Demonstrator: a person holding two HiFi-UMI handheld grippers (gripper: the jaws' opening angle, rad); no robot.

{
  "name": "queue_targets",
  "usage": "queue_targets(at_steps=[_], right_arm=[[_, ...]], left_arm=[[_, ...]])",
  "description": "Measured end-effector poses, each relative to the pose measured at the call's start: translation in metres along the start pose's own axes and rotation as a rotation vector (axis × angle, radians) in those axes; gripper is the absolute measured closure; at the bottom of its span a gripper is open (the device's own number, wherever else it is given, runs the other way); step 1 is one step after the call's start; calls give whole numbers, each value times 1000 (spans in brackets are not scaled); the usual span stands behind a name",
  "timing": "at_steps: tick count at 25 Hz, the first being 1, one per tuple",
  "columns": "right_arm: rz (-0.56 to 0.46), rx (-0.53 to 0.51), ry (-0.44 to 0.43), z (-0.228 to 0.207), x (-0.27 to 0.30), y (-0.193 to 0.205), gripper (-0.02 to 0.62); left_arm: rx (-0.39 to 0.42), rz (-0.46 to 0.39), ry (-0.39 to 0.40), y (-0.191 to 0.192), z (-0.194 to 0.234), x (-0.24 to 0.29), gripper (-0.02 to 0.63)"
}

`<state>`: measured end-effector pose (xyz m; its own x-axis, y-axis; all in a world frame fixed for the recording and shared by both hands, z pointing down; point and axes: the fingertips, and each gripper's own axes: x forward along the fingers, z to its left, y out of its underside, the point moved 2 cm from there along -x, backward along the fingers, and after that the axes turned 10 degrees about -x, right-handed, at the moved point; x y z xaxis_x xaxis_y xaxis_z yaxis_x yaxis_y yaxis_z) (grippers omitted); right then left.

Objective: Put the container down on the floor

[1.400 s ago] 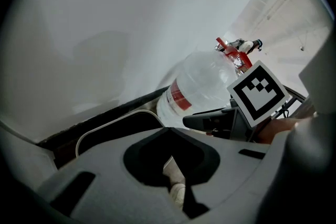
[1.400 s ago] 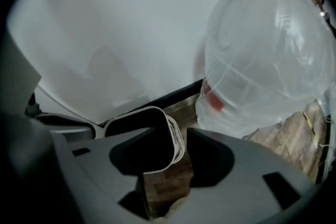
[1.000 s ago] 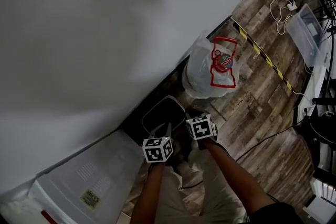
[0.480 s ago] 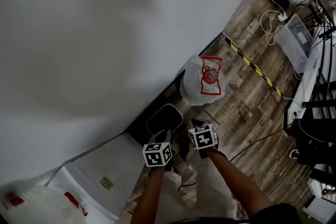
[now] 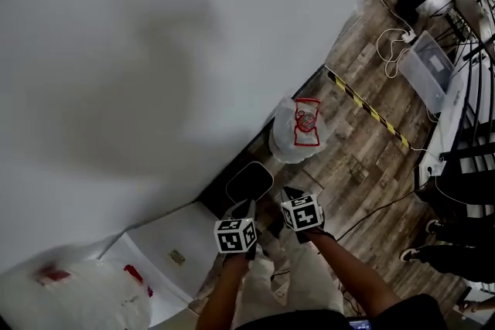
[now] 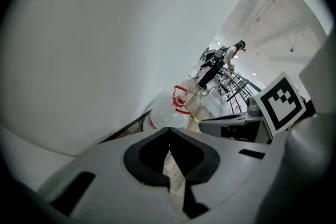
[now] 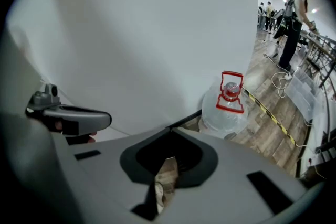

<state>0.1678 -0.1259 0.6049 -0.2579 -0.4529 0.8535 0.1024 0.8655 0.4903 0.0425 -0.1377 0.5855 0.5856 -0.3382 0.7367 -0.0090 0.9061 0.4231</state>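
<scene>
1. The left gripper (image 6: pixel 168 130) has its fingers (image 6: pixel 113 178) clenched tip to tip with nothing between them. Only floor planks show through the slot below the tips.
2. The right gripper (image 7: pixel 169 130) is clenched the same way and is empty.
3. In the head view both grippers hang side by side at lower centre, clear of the container (image 5: pixel 249 182).
4. The container, a dark bin with a pale rim, stands on the wooden floor (image 5: pixel 363 166) just above the grippers in the frame. It sits at the foot of the white wall (image 5: pixel 155 50).
5. A clear water jug (image 5: pixel 298 131) with a red handle stands on the floor up and to the right of the container, near it but apart.
6. A white box (image 5: pixel 166 251) lies at lower left, and beside it, in the corner, is a pale bag (image 5: pixel 69 297) with red marks.
7. Yellow-and-black tape (image 5: pixel 367 108) runs diagonally across the planks at right, and a clear tub (image 5: pixel 428 73) sits beyond it at upper right.
</scene>
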Motion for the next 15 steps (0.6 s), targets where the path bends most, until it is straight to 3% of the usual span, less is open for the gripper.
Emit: queue_targets(at_steps=[7,15], right_arm=[[-69,36,9,16,-52,-22,563],[-169,35,18,60,-125,-28,562]], left_arm=[[27,-60,49,-22,-31,-55,589],[60,-106,105,-11,-60,-124,589]])
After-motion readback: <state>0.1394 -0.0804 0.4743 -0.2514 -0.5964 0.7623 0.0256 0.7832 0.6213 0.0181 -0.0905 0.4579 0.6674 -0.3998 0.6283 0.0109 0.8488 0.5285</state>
